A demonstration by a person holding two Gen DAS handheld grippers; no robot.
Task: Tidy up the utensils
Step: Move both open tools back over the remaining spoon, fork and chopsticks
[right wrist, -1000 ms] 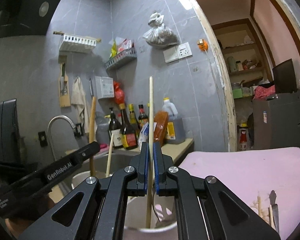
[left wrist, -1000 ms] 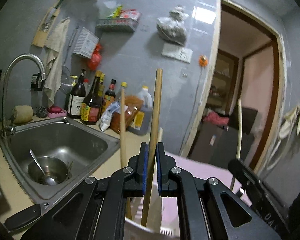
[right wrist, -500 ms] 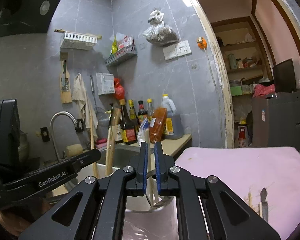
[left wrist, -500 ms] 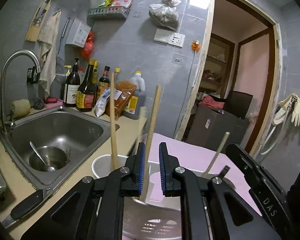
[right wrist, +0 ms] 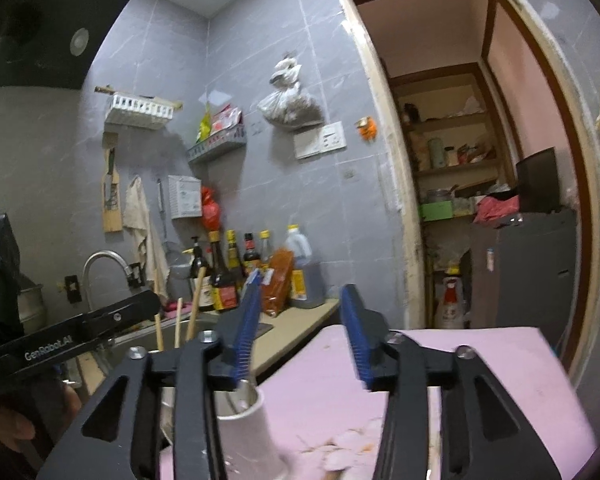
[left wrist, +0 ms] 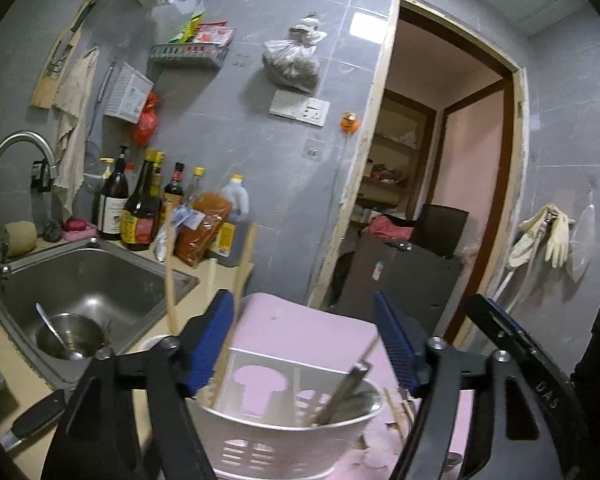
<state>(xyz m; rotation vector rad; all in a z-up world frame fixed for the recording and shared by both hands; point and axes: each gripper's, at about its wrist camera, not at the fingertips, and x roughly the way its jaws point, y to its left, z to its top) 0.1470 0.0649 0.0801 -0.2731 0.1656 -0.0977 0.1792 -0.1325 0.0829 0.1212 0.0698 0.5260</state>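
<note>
A white slotted utensil holder (left wrist: 288, 436) stands on the pink mat just below my left gripper (left wrist: 304, 344), which is open and empty above it. Wooden chopsticks (left wrist: 242, 276) lean in its left part and a dark-handled utensil (left wrist: 342, 392) leans in its right part. In the right wrist view the holder (right wrist: 248, 428) shows at the lower left with chopsticks (right wrist: 194, 304) sticking up behind the left finger. My right gripper (right wrist: 300, 328) is open and empty, above and to the right of the holder.
A steel sink (left wrist: 84, 280) with a bowl and spoon (left wrist: 66, 336) lies to the left, with a tap (left wrist: 16, 172). Sauce bottles (left wrist: 144, 204) line the wall. A black-handled knife (left wrist: 32, 420) lies on the counter edge. The pink mat (right wrist: 480, 368) extends right.
Both grippers have opened and let go of their chopsticks, which now stand in the holder. Both have pulled back and up from it.
</note>
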